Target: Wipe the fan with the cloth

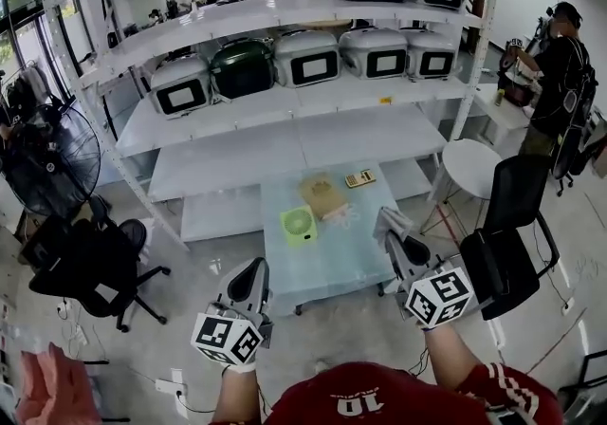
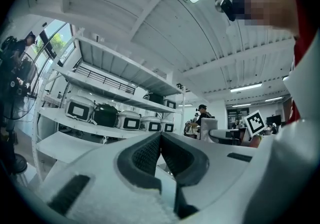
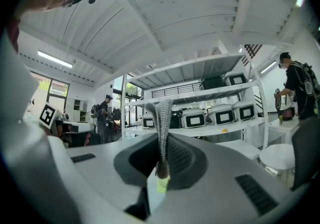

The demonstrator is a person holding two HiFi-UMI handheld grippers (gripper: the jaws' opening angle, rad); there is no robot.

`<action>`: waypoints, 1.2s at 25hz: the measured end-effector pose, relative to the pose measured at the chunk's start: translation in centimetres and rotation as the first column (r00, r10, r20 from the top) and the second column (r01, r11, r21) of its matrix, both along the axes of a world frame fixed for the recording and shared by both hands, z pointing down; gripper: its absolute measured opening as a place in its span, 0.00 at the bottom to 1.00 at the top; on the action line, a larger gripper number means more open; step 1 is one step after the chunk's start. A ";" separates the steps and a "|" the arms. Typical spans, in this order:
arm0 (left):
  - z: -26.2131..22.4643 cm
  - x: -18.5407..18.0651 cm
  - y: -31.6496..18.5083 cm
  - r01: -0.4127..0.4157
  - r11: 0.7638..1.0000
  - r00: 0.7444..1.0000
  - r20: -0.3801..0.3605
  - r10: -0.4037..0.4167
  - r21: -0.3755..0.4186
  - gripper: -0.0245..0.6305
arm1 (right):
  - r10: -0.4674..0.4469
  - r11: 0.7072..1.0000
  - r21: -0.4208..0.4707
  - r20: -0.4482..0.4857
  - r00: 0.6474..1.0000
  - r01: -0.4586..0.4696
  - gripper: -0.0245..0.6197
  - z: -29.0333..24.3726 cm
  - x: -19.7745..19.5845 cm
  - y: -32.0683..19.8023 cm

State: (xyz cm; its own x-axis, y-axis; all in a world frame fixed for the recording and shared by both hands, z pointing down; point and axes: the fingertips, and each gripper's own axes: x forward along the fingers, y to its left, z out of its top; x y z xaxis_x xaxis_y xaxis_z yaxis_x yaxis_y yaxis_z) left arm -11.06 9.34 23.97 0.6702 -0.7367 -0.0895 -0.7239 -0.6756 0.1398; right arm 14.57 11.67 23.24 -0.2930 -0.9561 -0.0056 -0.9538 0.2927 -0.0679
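Big white metal shelving unit (image 1: 285,129) fills the far side, its shelves lined with white and dark green boxy appliances. In front of it, centre of the scene, sits the pale glass tabletop (image 1: 332,267). A black office chair (image 1: 507,243) stands just right of it, and another black chair (image 1: 90,267) is well off to the left.

Near side now: the left hand-held gripper (image 1: 254,269) hangs short of the tabletop's near left corner. Its own view shows the jaws pressed together with nothing between them (image 2: 160,137). The right hand-held gripper (image 1: 394,238) is over the tabletop's right edge, jaws pinching a grey knitted cloth (image 1: 390,220). In its own view a strip of that cloth (image 3: 161,115) stands up out of the clamped jaws (image 3: 163,143).

On the tabletop, a tan cardboard box (image 1: 322,194) lies towards the far side. The small light-green square fan (image 1: 298,224) lies flat just left of the box, apart from both grippers.
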 end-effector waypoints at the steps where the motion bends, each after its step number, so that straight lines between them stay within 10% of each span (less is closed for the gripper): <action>1: 0.1 -0.3 -0.7 -0.007 1.000 1.000 0.001 0.007 -0.001 0.04 | 0.008 1.000 -0.001 -0.007 1.000 -0.008 0.07 0.1 -0.4 -0.6; 30: 5.3 5.0 -16.8 -0.004 0.995 0.999 0.034 0.007 -0.102 0.04 | -0.111 0.985 -0.129 0.048 0.993 0.116 0.07 7.4 0.3 -19.6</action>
State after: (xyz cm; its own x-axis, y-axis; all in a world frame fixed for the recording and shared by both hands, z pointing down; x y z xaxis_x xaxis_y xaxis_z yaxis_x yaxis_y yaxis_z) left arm -6.01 -7.47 29.27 0.6755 -0.7373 0.0084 -0.7259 -0.6629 0.1834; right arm 14.85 -7.95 30.67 -0.4019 -0.9098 0.1037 -0.9105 0.3850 -0.1509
